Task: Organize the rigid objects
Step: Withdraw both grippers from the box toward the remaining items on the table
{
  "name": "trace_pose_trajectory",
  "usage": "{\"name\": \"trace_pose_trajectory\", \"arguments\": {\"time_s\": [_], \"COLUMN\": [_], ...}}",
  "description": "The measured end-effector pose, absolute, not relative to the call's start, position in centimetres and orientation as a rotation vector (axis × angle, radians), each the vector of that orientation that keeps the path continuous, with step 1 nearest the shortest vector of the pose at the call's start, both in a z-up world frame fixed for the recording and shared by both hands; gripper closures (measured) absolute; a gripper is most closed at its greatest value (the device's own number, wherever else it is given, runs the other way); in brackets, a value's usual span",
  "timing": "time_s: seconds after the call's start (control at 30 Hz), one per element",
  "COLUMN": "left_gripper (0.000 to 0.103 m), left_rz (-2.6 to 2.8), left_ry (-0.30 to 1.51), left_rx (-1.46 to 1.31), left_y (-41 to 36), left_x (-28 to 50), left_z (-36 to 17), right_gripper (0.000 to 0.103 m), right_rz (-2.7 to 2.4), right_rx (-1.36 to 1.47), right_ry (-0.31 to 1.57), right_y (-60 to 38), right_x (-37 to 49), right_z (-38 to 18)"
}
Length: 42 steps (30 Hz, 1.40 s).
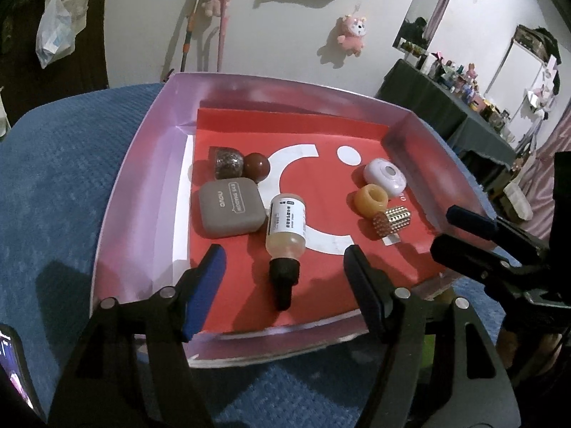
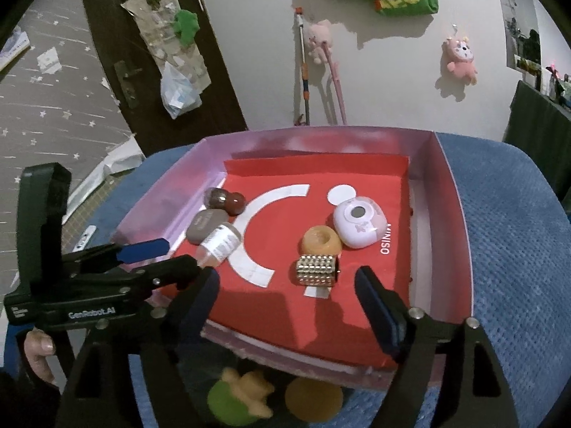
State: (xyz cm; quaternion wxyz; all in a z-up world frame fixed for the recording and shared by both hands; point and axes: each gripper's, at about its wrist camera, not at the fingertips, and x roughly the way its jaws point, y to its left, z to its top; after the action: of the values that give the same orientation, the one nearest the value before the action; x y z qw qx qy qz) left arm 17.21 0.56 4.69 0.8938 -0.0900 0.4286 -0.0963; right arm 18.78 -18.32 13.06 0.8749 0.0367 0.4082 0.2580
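Note:
A pink box point(image 1: 142, 164) with a red liner holds several items. On the left lie a grey eye-shadow case point(image 1: 230, 208), a glittery jar point(image 1: 228, 164) and a brown ball point(image 1: 257, 167). A dropper bottle point(image 1: 285, 232) lies in the middle. On the right sit a white-pink case point(image 1: 385, 175), an orange ring point(image 1: 371, 199) and a studded gold cylinder point(image 1: 392, 222). My left gripper point(image 1: 282, 285) is open, straddling the bottle's black cap. My right gripper point(image 2: 285, 303) is open just in front of the gold cylinder point(image 2: 316, 269).
The box rests on a blue textured cushion point(image 2: 517, 249). A green-yellow toy point(image 2: 239, 397) and an orange disc point(image 2: 314, 397) lie in front of the box. A phone point(image 1: 14, 367) sits at the left edge. A cluttered table point(image 1: 464, 107) stands at the right.

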Motion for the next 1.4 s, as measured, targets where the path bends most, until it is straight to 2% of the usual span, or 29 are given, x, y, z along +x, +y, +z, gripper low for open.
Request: {"name": "trace_pose_trajectory", "arguments": {"time_s": [0.07,0.13,0.23,0.3,0.33,0.37,0.77,1.4], "left_gripper": [0.035,0.030,0.026,0.014,0.003,0.000,0.000,0.000], "left_rz": [-0.201,-0.210,-0.220,-0.218,-0.216,-0.212,-0.182,-0.171], "left_ry": [0.883,0.878,0.869,0.859,0.856,0.849,0.733,0.657], "left_rx": [-0.185,-0.184,-0.184,-0.176,-0.172,-0.167,-0.155,-0.112], "left_y": [0.5,0.4,0.2,0.1,0.1,0.1,0.6,-0.5], "left_x": [16.8,16.5,16.0,15.7,15.6,15.5,13.1,9.0], "left_z": [4.9,5.1,5.3,5.5,5.6,5.7,7.4,7.7], "right_gripper": [0.014,0.001,0.000,0.000,0.000,0.000,0.000,0.000], "right_rz": [0.547,0.541,0.547,0.549,0.548,0.548,0.547,0.465], "right_rx": [0.084,0.084,0.100,0.115,0.121,0.125,0.139,0.040], "right_ry": [0.842,0.829,0.806,0.796,0.791,0.788,0.732,0.576], "right_y": [-18.3,-18.3,-18.7,-19.0,-19.2,-19.3,-19.8,-19.5], "right_x": [18.4,18.0,17.5,17.2,17.0,16.9,14.8,9.9], "right_z": [13.4,13.7,14.2,14.4,14.5,14.6,15.3,16.9]}}
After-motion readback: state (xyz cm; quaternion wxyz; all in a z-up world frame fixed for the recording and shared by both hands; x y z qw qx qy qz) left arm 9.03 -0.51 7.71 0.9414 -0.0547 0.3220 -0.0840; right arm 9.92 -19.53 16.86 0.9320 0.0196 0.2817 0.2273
